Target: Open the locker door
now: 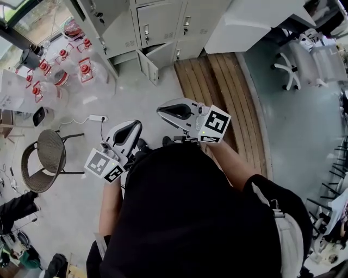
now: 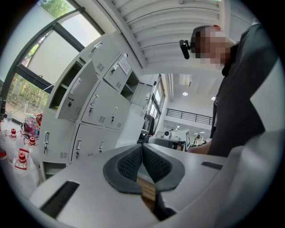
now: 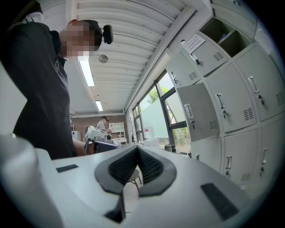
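Note:
A bank of grey lockers (image 1: 163, 21) stands ahead of me, well beyond both grippers. One low locker door (image 1: 148, 65) hangs ajar near the floor, and another door (image 1: 95, 16) stands open at the upper left. My left gripper (image 1: 137, 126) is held in front of my body, shut, with nothing between its jaws. My right gripper (image 1: 160, 111) sits beside it, also shut and empty. In the left gripper view the locker doors (image 2: 95, 111) rise at the left behind the left gripper (image 2: 142, 146). The right gripper view has an open locker door (image 3: 196, 111) to the right of the right gripper (image 3: 137, 148).
Several water jugs with red caps (image 1: 60, 68) stand on the floor at the left. A wicker chair (image 1: 43, 157) and a power strip (image 1: 98, 118) lie nearer me. A wooden platform (image 1: 217, 92), a white desk (image 1: 255, 21) and an office chair (image 1: 293, 65) are at the right.

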`<state>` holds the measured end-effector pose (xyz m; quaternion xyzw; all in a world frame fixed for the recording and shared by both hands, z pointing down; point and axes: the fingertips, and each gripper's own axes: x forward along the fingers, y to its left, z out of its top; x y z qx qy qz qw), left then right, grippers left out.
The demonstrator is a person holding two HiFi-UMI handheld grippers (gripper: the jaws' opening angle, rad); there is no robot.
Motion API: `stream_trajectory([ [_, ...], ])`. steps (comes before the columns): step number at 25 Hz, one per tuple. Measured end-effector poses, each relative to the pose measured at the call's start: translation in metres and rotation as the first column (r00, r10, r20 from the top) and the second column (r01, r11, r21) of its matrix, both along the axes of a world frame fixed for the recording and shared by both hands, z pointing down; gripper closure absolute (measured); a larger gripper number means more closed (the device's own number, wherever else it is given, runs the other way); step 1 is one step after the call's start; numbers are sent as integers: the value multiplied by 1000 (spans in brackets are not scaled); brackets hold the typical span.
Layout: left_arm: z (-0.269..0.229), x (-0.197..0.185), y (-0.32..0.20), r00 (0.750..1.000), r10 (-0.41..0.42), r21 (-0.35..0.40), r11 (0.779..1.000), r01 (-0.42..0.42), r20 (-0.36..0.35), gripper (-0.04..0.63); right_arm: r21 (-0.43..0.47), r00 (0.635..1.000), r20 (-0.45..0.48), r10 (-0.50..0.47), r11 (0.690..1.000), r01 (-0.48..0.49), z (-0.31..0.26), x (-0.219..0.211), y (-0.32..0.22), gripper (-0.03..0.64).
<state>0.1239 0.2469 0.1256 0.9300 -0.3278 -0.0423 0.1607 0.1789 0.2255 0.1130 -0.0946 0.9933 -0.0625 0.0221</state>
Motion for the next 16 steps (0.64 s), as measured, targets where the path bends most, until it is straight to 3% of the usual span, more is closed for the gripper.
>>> stream_trajectory([
  [4, -13, 4, -5, 998, -6, 13, 1000, 6, -55, 577, 12, 998, -11, -59, 998, 59, -3, -4, 8, 605],
  [7, -12, 9, -10, 999, -7, 9, 1000, 8, -48, 577, 15, 998, -14, -67, 998, 67, -4, 1, 9, 604],
  [16, 3, 42, -20, 999, 22, -22, 999, -23, -42, 577, -58, 1000, 22, 21, 998, -20, 6, 45, -2, 604],
])
